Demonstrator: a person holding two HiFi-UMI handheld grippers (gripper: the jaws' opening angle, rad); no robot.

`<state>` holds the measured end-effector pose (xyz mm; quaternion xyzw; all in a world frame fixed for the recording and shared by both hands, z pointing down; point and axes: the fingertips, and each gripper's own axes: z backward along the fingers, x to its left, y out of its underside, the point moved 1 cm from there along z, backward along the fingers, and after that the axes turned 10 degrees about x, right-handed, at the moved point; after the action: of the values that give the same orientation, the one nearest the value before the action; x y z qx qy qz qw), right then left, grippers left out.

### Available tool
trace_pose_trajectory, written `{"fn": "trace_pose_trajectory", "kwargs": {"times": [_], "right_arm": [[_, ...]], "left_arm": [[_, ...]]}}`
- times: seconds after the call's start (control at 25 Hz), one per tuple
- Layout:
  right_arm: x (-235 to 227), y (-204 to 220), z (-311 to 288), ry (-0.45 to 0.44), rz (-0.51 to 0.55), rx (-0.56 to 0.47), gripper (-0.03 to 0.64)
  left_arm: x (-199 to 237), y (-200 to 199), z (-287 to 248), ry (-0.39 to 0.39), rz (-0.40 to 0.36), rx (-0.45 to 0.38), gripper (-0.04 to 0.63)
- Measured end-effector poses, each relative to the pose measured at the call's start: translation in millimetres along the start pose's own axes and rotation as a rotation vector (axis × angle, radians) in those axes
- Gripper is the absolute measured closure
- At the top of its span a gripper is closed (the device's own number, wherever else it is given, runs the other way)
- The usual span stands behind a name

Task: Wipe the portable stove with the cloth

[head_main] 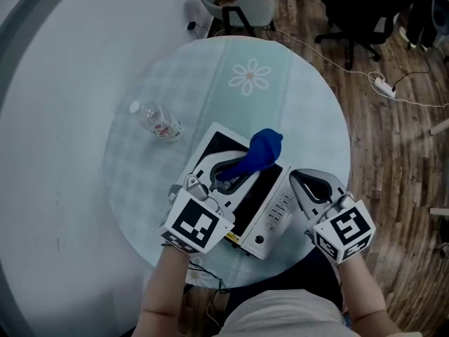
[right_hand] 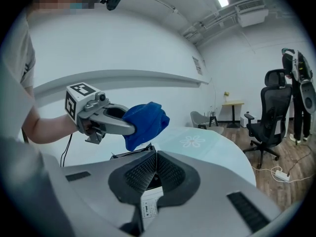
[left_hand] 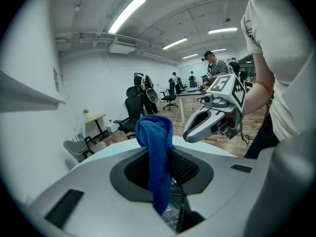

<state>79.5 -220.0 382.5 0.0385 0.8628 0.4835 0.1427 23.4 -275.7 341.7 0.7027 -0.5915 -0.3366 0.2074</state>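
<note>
Left gripper (head_main: 237,168) clamps the blue cloth (head_main: 264,149) over the portable stove (head_main: 272,210); right gripper (head_main: 297,178) is closed, empty; wiping seems about to start, so next press cloth down and sweep.

No text, brand or number is legible. Fine print on the control panel (head_main: 275,213) of the portable stove (head_main: 226,146), between the fingertips of the left gripper (head_main: 228,174) and right gripper (head_main: 300,178), is too small to read. So is the sticker (right_hand: 149,206) just past the right gripper's fingertips, and the red-marked label on the bottle (head_main: 158,123), well beyond the left fingers. The marker cubes (head_main: 195,223) bear only square codes.
</note>
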Motion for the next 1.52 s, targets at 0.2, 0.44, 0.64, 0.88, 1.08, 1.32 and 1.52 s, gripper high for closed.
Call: {"fn": "trace_pose_trajectory", "kwargs": {"times": [0.2,0.44,0.64,0.88,1.08,1.32,1.52], "right_arm": [[-20,5,-7,0.027,-0.021,0.011,0.594],[-40,13,-14,0.054,-0.052,0.022,0.594],[-50,27,-19,0.055,-0.088,0.044,0.594],[-58,36,-24,0.064,-0.124,0.051,0.594],[-63,43,-29,0.066,-0.153,0.057,0.594],[-66,46,-30,0.075,-0.171,0.052,0.594],[-67,46,-31,0.072,-0.173,0.052,0.594]], "left_arm": [[4,-1,-23,0.062,-0.064,0.025,0.492],[-2,5,-57,0.141,-0.144,0.062,0.492],[-8,12,-83,0.171,-0.253,0.117,0.491],[-15,24,-101,0.252,-0.313,0.167,0.491],[-23,38,-109,0.324,-0.339,0.212,0.492],[-25,45,-115,0.361,-0.365,0.240,0.495],[-24,49,-120,0.359,-0.442,0.279,0.497]]}}
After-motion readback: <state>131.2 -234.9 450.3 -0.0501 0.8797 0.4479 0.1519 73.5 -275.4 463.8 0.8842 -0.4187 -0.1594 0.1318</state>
